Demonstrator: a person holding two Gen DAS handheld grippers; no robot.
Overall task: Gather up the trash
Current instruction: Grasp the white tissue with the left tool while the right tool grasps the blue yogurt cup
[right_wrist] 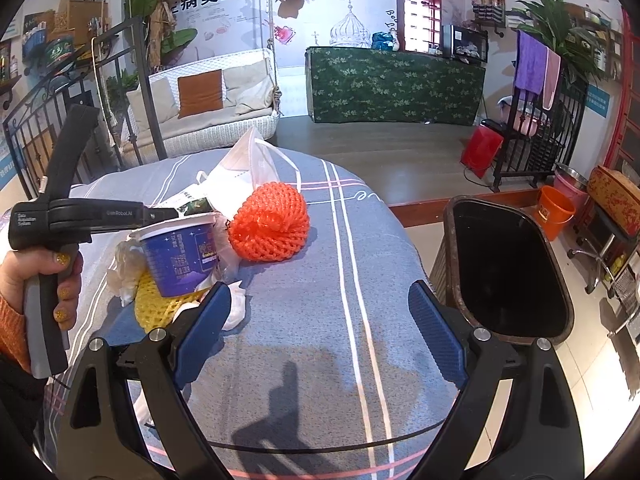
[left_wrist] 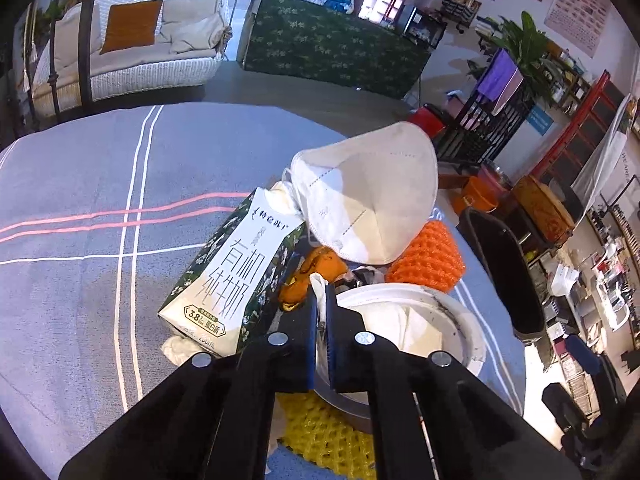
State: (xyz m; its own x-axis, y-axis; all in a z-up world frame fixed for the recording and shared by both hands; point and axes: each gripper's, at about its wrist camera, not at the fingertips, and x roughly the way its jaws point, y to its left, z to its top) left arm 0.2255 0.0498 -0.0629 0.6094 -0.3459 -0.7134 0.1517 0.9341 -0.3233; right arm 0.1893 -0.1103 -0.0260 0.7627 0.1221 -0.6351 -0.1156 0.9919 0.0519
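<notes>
A pile of trash lies on the grey striped tablecloth (left_wrist: 80, 208): a milk carton (left_wrist: 232, 272), a white face mask (left_wrist: 368, 196), an orange foam net (left_wrist: 428, 256), orange peel (left_wrist: 320, 266), a yellow foam net (left_wrist: 324, 436) and a paper cup (left_wrist: 404, 320) with crumpled tissue inside. My left gripper (left_wrist: 322, 296) is shut on the cup's near rim. In the right wrist view the cup (right_wrist: 180, 256) is blue and upright, with the left gripper (right_wrist: 172, 214) at its rim. My right gripper (right_wrist: 320, 320) hangs open over bare cloth to the right of the pile, nothing between its fingers.
A dark bin (right_wrist: 508, 268) stands open just off the table's right edge, also in the left wrist view as the bin (left_wrist: 504, 272). A hand (right_wrist: 60, 276) holds the left gripper's handle. Beyond the table are a white wicker swing seat (right_wrist: 216, 112) and a green-covered counter (right_wrist: 396, 84).
</notes>
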